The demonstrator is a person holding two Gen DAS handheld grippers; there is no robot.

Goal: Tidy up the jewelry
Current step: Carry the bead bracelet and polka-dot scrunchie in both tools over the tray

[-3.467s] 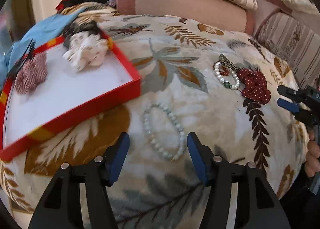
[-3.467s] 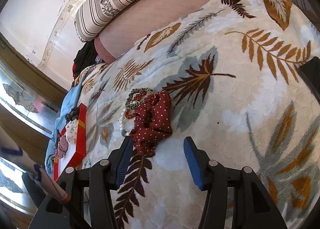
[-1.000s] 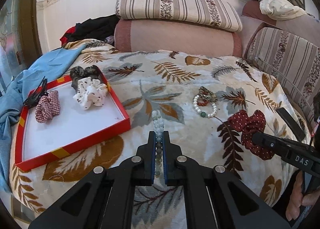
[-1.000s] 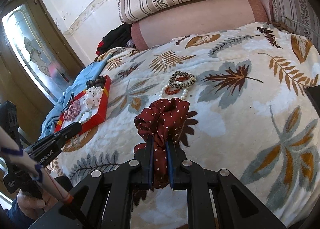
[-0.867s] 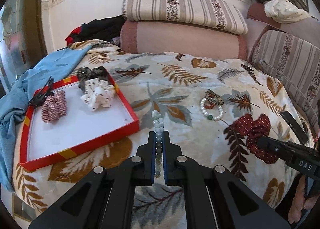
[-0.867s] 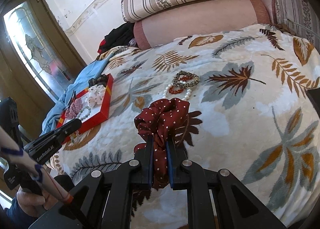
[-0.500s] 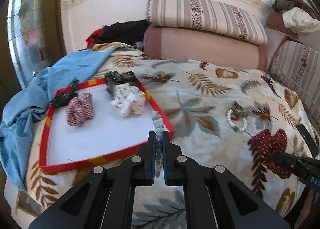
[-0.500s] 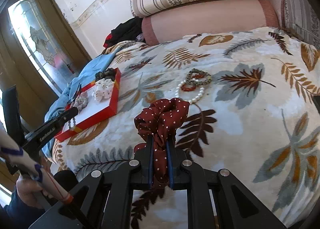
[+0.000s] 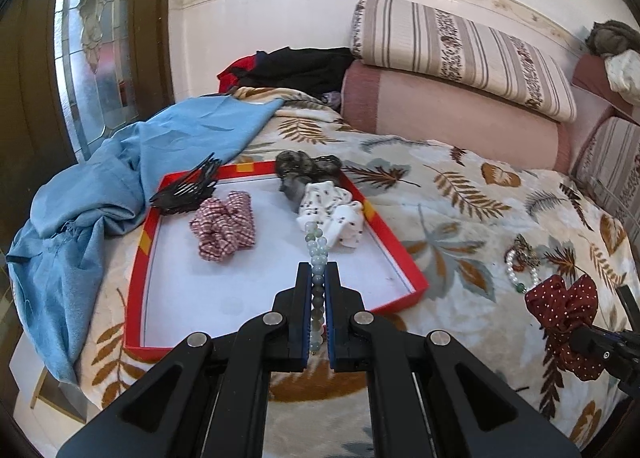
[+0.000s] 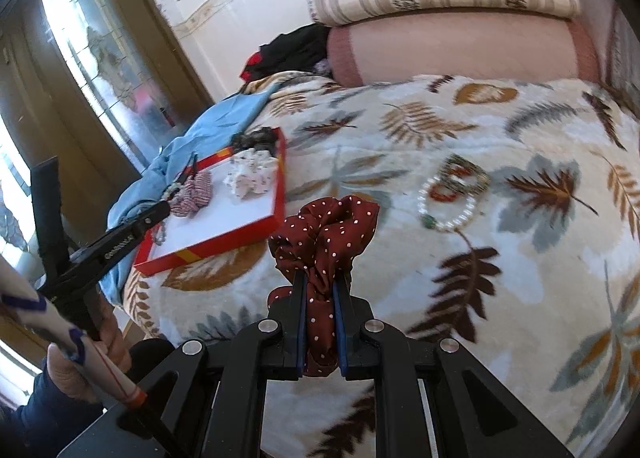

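The left gripper point(image 9: 318, 278) is clenched on a pale green bead bracelet point(image 9: 316, 254) at centre frame, above the red tray point(image 9: 394, 248). The right gripper point(image 10: 320, 294) grasps a dark red polka-dot scrunchie point(image 10: 324, 234) at centre frame, over the leaf-patterned bed point(image 10: 520, 258). A pearl bracelet point(image 10: 448, 214) lies right of centre.

Pale-green bead bracelet point(image 9: 317, 258), maroon dotted scrunchie point(image 10: 324, 242)
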